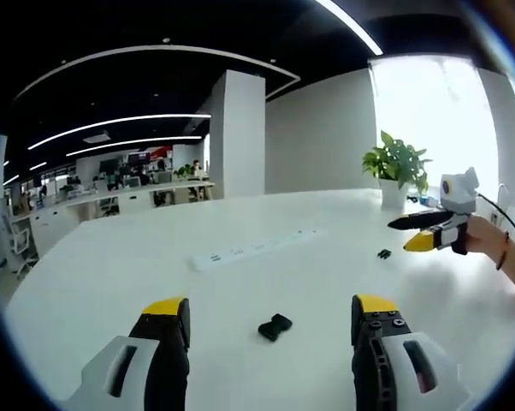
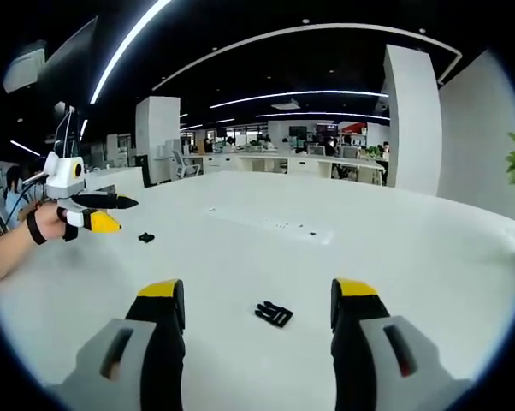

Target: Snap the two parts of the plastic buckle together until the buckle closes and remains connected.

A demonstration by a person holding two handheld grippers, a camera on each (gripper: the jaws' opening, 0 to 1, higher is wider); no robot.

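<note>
Left gripper view: the left gripper (image 1: pixel 270 318) hangs wide open and empty over a buckle half (image 1: pixel 275 326) on the white desk (image 1: pixel 112 265). Right gripper view: the right gripper (image 2: pixel 257 306) gapes empty above the pronged buckle half (image 2: pixel 274 313).

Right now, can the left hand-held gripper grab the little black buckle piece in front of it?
Probably yes: the left hand-held gripper is open, and the buckle piece lies between its jaws on bare table.

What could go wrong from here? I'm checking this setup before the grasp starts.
1. The two buckle parts lie far apart: one before the left hand-held gripper, the other before the right hand-held gripper. Either could leave view.
2. Both are small and flat on the smooth white table, so open jaws may push them away.
</note>
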